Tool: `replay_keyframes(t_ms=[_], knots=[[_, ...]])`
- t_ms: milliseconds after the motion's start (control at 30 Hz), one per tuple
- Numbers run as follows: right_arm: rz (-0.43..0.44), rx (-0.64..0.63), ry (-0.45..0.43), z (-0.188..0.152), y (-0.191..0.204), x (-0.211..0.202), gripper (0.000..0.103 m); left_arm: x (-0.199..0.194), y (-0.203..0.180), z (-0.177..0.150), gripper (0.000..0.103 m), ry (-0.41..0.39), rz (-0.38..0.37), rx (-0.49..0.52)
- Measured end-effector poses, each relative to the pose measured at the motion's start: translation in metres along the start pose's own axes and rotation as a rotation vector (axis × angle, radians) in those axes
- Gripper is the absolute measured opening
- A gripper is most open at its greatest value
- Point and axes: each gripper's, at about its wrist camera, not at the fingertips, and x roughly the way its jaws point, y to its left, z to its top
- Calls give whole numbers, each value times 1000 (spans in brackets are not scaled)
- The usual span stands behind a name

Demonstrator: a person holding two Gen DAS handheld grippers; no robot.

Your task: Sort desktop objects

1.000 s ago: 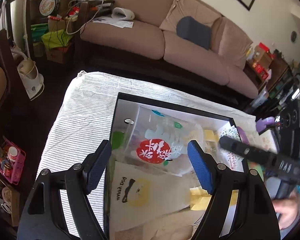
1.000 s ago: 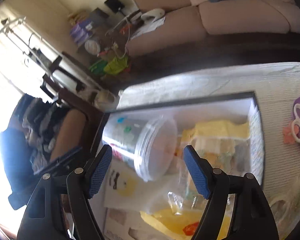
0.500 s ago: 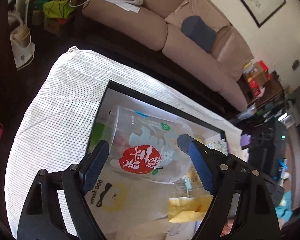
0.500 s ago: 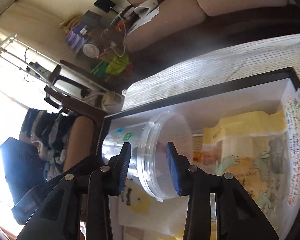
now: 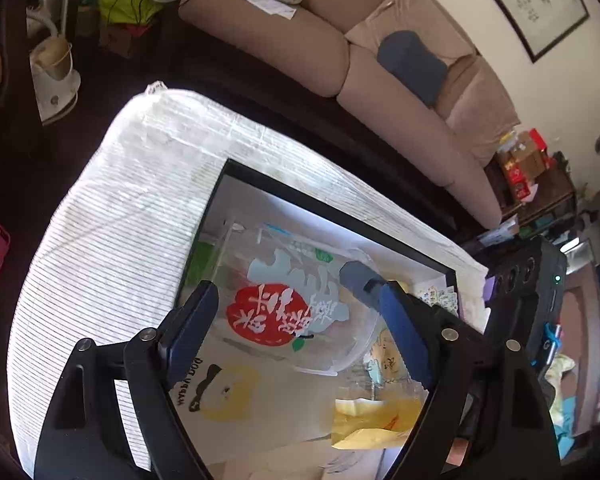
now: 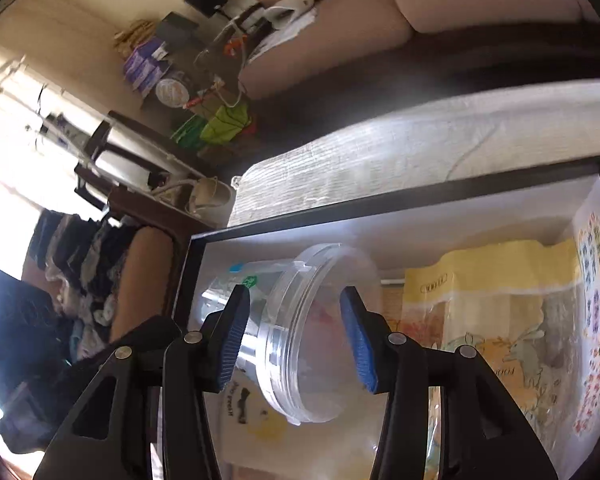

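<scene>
A clear plastic cup with a red apple print lies on its side in the middle of the left wrist frame, inside a black-rimmed box; its open rim faces right. In the right wrist view the same cup fills the lower centre, its ribbed rim between the two blue pads. The right gripper straddles that rim with its jaws about half open; they have just been widening again after closing in, and the pads stand clear of the plastic, so nothing is gripped. The left gripper hangs over the cup's printed side with its jaws wide apart, holding nothing. Below the cup lies a white bag with a yellow dog picture, and to the lower right a yellow packet. A larger yellow-topped bag fills the right of the box in the right wrist view. The box sits on a striped white cloth, with a tan sofa across the top.
</scene>
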Motion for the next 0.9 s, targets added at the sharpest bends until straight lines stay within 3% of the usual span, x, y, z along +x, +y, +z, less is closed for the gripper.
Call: replay_keyframes(t_ms=[133, 467, 600, 900], knots=[[51, 0, -42, 6, 3, -23, 58, -13, -3, -2, 82, -21, -1, 24], [-18, -91, -13, -13, -1, -75, 65, -59, -19, -37, 82, -53, 26, 138], [-71, -147, 3, -34, -1, -88, 72, -72, -24, -66, 87, -52, 88, 178], [-154, -248, 6, -82, 13, -112, 81, -75, -36, -126, 87, -22, 250, 247]])
